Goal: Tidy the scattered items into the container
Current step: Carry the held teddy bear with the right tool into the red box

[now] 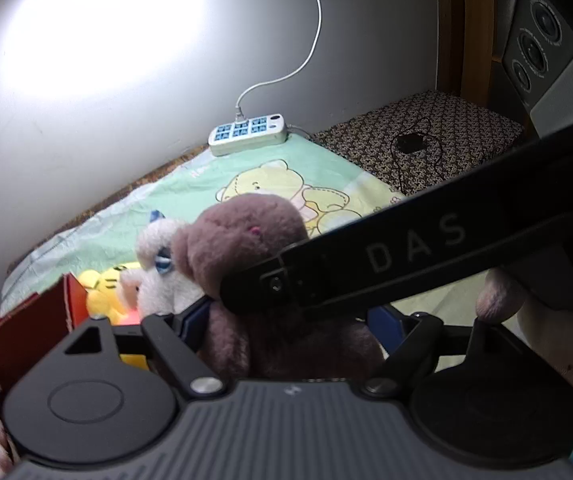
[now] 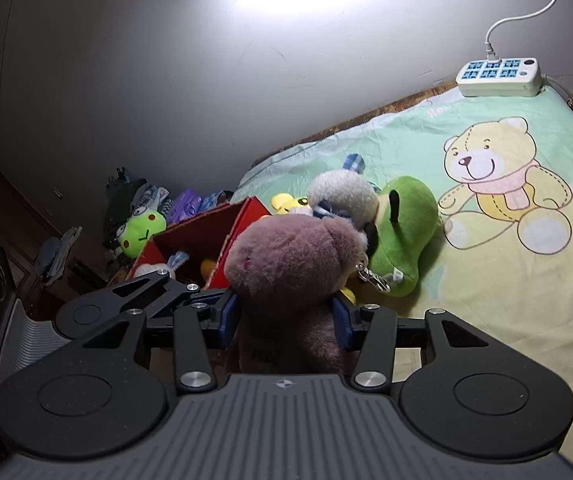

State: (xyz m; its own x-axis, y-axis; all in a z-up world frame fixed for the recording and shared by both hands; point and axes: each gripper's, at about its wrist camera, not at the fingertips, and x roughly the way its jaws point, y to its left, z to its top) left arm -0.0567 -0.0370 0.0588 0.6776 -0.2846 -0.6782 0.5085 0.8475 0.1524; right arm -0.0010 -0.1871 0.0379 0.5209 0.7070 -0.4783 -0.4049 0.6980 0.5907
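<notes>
A mauve plush bear point(image 2: 290, 268) is clamped between the blue pads of my right gripper point(image 2: 286, 316), held above the bed beside the red box point(image 2: 206, 236). The same bear shows in the left wrist view point(image 1: 246, 240), where my left gripper point(image 1: 286, 320) also closes on its body, with the right gripper's black body crossing in front. A white plush point(image 2: 342, 192), a green plush point(image 2: 406, 232) and a yellow plush point(image 2: 286, 202) lie on the sheet next to the box. The box holds some small toys.
A white power strip point(image 2: 498, 76) with its cord lies at the far edge of the green bear-print sheet point(image 2: 506, 280). A green frog toy point(image 2: 142, 232) and clutter sit beyond the box. A black charger point(image 1: 410, 142) lies on the patterned pillow.
</notes>
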